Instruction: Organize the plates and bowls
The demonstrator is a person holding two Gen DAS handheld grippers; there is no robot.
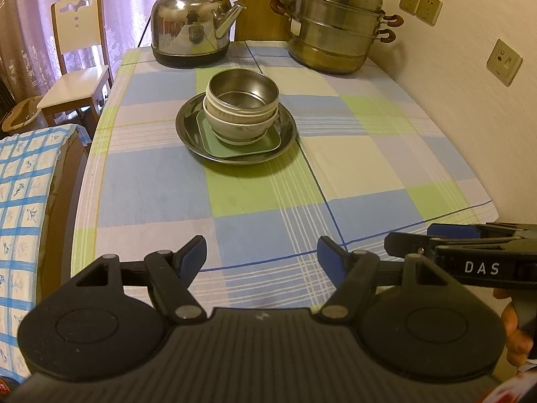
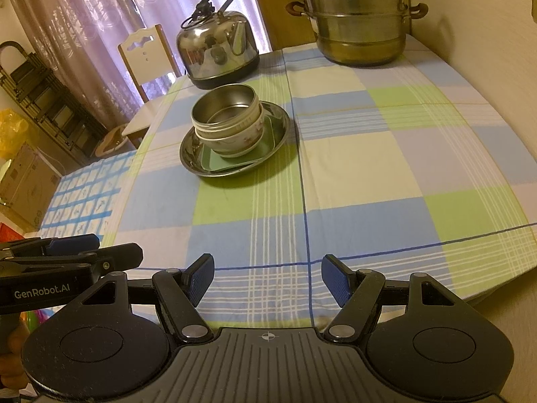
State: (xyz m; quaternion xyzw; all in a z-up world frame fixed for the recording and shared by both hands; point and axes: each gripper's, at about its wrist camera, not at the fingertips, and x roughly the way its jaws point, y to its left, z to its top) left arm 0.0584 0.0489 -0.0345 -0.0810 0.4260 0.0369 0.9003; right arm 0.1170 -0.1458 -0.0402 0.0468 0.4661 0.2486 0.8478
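The left gripper (image 1: 261, 255) and the right gripper (image 2: 265, 275) both hang over the near edge of the bench (image 1: 369, 154), side by side, each with its jaws spread wide and holding nothing. Neither touches any dish; both are well apart from the stack.

The task's items sit together near the middle of the bench, on the checked cloth (image 2: 369, 168). A round metal plate (image 1: 188, 131) forms the base. On it lies a green square plate (image 1: 268, 141), and on that stands a pale ceramic bowl (image 1: 241, 131) with further bowls nested inside; the uppermost is a steel bowl (image 1: 243, 89). How many bowls lie between the two cannot be told for certain. Ordering widest below, narrowest above gives a stable pile with a small footprint, which suits the task.

A kettle (image 1: 191, 30) and a tiered steamer pot (image 1: 335, 23) stand at the far edge, clear of the stack.

Judgement: the stacking appears complete or nearly so. The open, withdrawn posture of both grippers is consistent with nothing left to carry. The nested bowls lean slightly in the right wrist view; a nudge might unsettle them.
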